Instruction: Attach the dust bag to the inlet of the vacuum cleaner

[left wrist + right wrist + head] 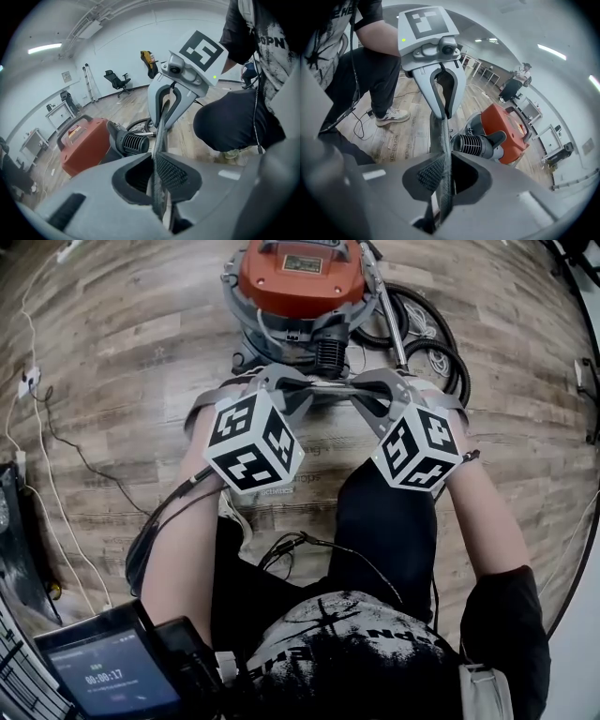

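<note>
L grip + R grip both clamped on bag, edge-on, taut btwn them | bag in air just short of inlet, vac on floor | risk: uneven pull → bag skews, misses inlet or slips out of a grip

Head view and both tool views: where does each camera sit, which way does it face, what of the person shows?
Head view: on the head, facing steeply down at the vacuum cleaner; shows forearms, legs, left tool, right tool.
Left tool view: on the left tool, along its jaws shut on the dust bag, facing the right tool; shows a knee.
Right tool view: on the right tool, facing the left tool; shows arm, leg, shoe.
Shared: both tool views see the dust bag edge-on and the vacuum cleaner.
</note>
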The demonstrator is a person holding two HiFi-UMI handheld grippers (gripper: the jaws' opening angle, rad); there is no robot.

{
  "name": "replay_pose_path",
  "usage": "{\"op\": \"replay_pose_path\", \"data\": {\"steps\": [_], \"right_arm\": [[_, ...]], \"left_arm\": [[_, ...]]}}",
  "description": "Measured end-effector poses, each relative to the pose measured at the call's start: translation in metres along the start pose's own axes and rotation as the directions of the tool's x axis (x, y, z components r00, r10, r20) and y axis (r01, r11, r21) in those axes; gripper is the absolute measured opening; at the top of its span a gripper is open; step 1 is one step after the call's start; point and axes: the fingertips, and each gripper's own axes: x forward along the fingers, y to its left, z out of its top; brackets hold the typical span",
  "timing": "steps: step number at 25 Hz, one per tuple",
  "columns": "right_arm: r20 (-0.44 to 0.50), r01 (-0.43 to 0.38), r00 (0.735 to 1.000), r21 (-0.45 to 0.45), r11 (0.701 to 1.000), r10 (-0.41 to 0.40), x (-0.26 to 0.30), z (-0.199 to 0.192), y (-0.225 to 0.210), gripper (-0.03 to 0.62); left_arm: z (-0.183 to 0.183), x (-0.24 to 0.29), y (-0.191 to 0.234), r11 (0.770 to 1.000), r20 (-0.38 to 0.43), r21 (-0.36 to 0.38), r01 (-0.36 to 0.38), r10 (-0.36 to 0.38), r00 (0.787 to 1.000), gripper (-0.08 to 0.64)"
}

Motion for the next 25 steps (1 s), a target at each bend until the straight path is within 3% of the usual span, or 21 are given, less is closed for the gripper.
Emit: {"op": "replay_pose_path", "data": {"steps": [11, 15, 16, 25], "right_arm": [[0.072, -0.005, 0.997, -0.003, 1.0, 0.005, -0.015, 0.017, -0.002, 0.028], [0.099, -0.013, 0.995, -0.023, 1.0, 0.016, -0.023, 0.027, 0.001, 0.028], [0.1, -0.012, 0.995, -0.025, 1.0, 0.015, -0.024, 0.028, 0.0, 0.028], [0.103, -0.014, 0.995, -0.018, 1.0, 0.016, -0.02, 0.025, -0.004, 0.028]], "left_arm": [[-0.004, 0.007, -0.001, 1.0, -0.01, 0.017, -0.022, 0.022, 1.0, 0.114], [-0.009, 0.006, 0.001, 0.999, -0.03, 0.039, -0.031, 0.032, 0.999, 0.108], [-0.006, 0.004, 0.001, 0.998, -0.02, 0.043, -0.036, 0.037, 0.999, 0.082], [0.0, -0.004, 0.004, 0.998, 0.005, 0.03, -0.055, 0.055, 0.998, 0.072]]}}
